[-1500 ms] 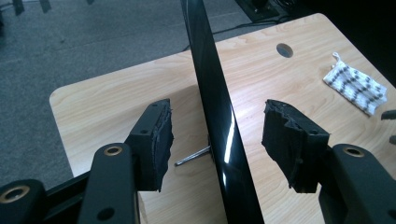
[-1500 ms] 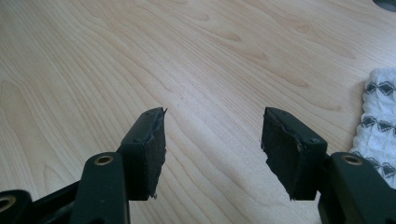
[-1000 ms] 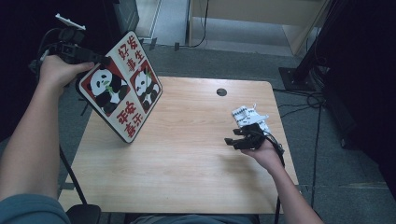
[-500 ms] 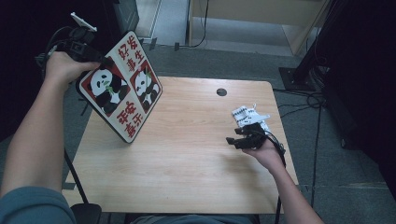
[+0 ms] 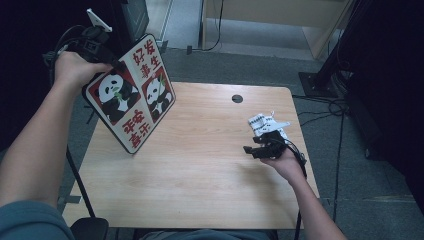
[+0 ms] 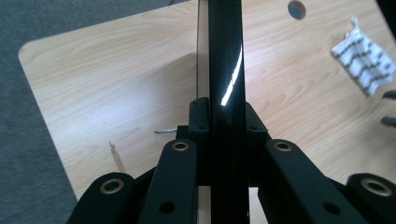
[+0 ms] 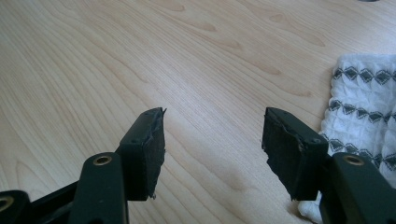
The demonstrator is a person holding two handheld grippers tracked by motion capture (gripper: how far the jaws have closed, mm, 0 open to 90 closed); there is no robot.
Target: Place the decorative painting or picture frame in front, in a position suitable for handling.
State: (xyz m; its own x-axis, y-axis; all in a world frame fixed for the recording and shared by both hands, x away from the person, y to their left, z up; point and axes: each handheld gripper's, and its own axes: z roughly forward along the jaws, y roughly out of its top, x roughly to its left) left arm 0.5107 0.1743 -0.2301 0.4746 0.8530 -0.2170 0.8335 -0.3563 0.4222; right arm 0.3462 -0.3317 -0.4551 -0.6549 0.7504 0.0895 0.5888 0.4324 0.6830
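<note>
The panda board [image 5: 131,97] is held at the table's [image 5: 200,190] 10 o'clock side, tilted, its long axis running from 11 o'clock down to 5 o'clock, the lower corner resting on the wood. The left gripper [image 5: 102,52] has just been closing and is clamped on its upper edge. The right gripper [image 7: 212,140] is kept open and empty beside the patterned cloth [image 5: 267,125].

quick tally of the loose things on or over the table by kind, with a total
Flat panda-printed board with red characters and a black edge, tilted, lower corner on the wooden table, clamped by the left gripper: 1
White cloth with dark patterned stripes, beside the open right gripper: 1
Total: 2
</note>
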